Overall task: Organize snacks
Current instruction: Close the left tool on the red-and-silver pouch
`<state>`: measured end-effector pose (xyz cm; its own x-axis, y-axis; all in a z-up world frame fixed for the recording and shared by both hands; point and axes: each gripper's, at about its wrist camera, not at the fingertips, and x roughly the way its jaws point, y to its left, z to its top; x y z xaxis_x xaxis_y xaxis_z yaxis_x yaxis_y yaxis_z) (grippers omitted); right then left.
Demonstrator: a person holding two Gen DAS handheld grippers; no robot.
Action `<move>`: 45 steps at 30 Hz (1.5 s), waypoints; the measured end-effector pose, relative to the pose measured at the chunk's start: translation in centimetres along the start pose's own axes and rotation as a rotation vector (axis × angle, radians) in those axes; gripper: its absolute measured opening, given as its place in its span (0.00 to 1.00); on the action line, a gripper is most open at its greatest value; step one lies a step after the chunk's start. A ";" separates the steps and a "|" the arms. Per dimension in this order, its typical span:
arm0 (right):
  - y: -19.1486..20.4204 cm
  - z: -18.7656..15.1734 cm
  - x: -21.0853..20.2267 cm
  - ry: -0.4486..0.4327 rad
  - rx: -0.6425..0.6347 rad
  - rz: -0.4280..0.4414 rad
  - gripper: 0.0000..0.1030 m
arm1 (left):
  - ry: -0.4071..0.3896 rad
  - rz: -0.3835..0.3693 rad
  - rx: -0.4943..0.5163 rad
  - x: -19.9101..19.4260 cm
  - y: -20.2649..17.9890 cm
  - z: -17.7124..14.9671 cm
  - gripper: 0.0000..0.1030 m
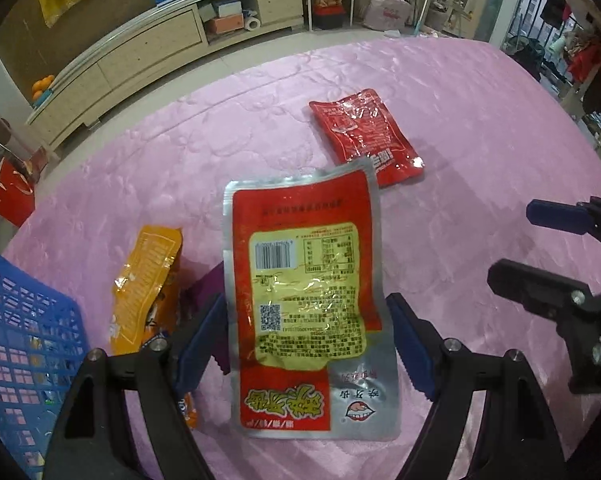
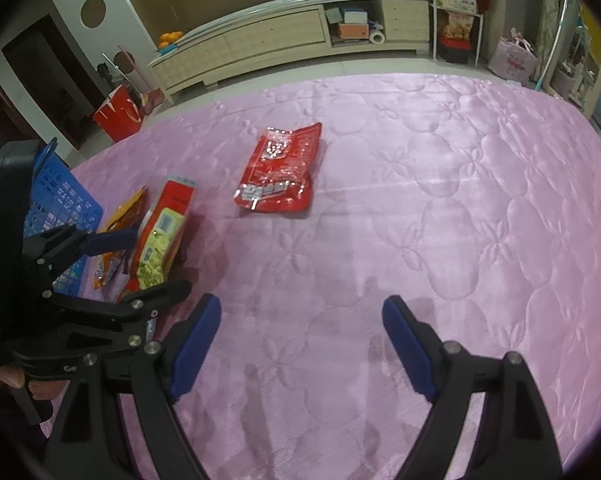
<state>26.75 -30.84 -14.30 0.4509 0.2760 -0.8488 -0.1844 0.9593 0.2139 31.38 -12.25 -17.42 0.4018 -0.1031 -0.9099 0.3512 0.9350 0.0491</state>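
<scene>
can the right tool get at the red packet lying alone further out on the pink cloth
Probably yes. The right tool is open and empty, and only bare pink cloth lies between it and the red packet. The left tool and its silver packet sit off to the side.

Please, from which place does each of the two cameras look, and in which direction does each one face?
Left wrist: sits on the left gripper, looks forward and down at the silver-red packet between its open fingers; the right gripper shows at the right edge.
Right wrist: sits on the right gripper, looks over bare pink cloth; the left gripper and a fingertip show at left.
Shared: red packet, orange packet, blue basket, the far cabinet.
</scene>
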 end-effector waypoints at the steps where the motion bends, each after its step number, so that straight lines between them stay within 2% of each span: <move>1: 0.2 0.0 0.1 0.000 0.000 0.001 0.84 | -0.008 0.017 0.000 -0.1 -0.1 0.1 0.76; 4: 0.2 0.1 0.0 0.000 -0.002 0.004 0.84 | -0.046 0.053 -0.009 -0.3 -0.4 0.7 0.76; 10: 0.1 0.3 0.1 0.002 0.001 0.013 0.84 | -0.003 0.042 -0.035 0.6 -0.1 1.4 0.76; 17: 0.0 0.3 0.1 0.004 0.006 0.016 0.84 | 0.031 -0.018 -0.130 0.8 1.0 1.0 0.77; 20: 0.1 0.1 0.4 0.010 0.002 0.006 0.84 | 0.050 -0.037 -0.134 0.8 0.8 0.4 0.70; 22: 0.2 0.0 0.6 0.017 0.004 0.003 0.84 | 0.043 -0.026 -0.118 0.4 0.5 0.0 0.63; 24: 0.3 -0.1 0.8 0.021 0.003 0.002 0.84 | 0.048 -0.029 -0.155 0.2 0.8 -0.5 0.51; 26: 0.4 -0.1 0.8 0.021 -0.001 0.002 0.84 | 0.048 -0.026 -0.168 0.1 1.0 -1.0 0.46; 30: 0.9 -0.3 0.9 0.026 -0.013 0.004 0.84 | 0.046 0.011 -0.161 0.0 0.3 -1.2 0.45; 41: 1.6 -0.5 1.3 0.031 -0.013 0.010 0.84 | 0.021 0.016 -0.152 1.1 0.1 0.4 0.48; 43: 1.6 -0.5 1.2 0.028 -0.015 0.010 0.84 | 0.021 0.014 -0.158 1.0 0.0 0.3 0.45; 45: 1.4 -0.5 1.1 0.027 -0.015 0.009 0.84 | 0.020 -0.007 -0.161 0.8 -0.3 0.2 0.37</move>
<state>26.51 -29.22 -15.19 0.4258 0.2827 -0.8595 -0.2017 0.9557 0.2144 31.74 -12.66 -18.13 0.3823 -0.1049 -0.9181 0.2133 0.9767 -0.0228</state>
